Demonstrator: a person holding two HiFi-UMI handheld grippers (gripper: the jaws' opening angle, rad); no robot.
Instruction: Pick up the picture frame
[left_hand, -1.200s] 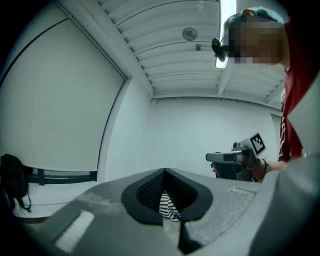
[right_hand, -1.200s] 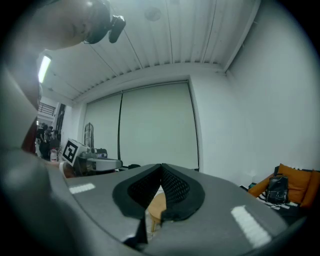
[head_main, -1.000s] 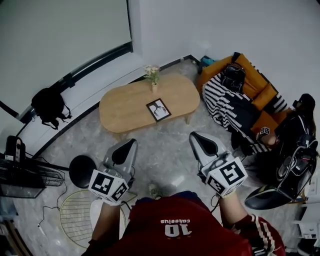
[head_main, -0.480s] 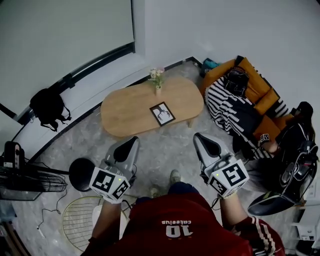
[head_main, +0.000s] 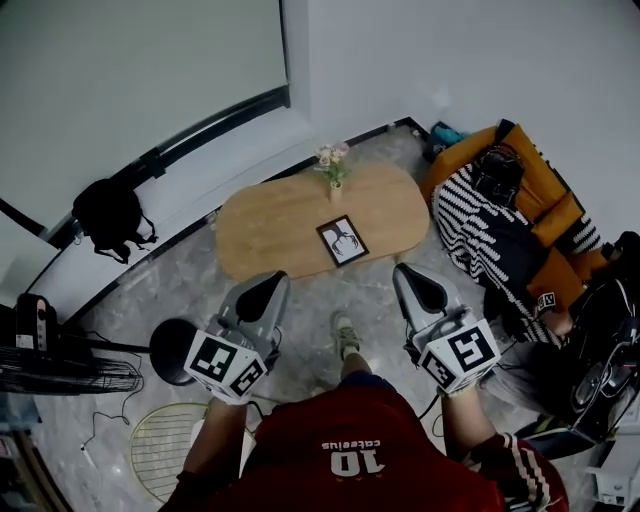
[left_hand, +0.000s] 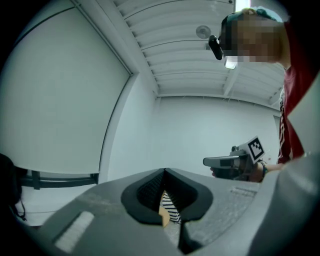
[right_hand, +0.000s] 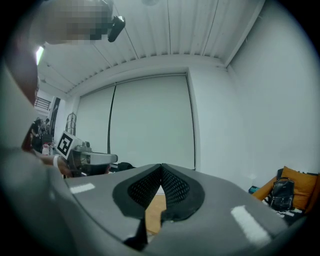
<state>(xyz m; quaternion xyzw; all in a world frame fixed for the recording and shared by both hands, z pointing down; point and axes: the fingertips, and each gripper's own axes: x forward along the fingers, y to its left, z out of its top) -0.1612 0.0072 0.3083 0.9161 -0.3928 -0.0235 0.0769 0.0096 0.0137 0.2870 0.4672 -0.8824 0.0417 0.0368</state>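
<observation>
A black picture frame (head_main: 343, 241) with a white print lies flat on the near right part of an oval wooden table (head_main: 270, 225). In the head view both grippers hover over the floor short of the table. My left gripper (head_main: 264, 289) is shut and empty, its tips meeting in the left gripper view (left_hand: 164, 172). On the other side, my right gripper (head_main: 416, 281) is shut too, with nothing between its jaws (right_hand: 161, 167). Each points level toward the table, left and right of the frame. The table's wood shows through the slit behind the right jaws.
A small vase of flowers (head_main: 334, 166) stands at the table's far edge. An orange sofa (head_main: 520, 190) with a striped blanket and a black bag sits to the right. At the left are a black bag (head_main: 112, 212), a fan, a round black stool (head_main: 171, 350) and a wire grille.
The table and frame have drawn nearer in the head view as both grippers advanced toward them. A foot has stepped forward between the grippers. Both stay shut.
</observation>
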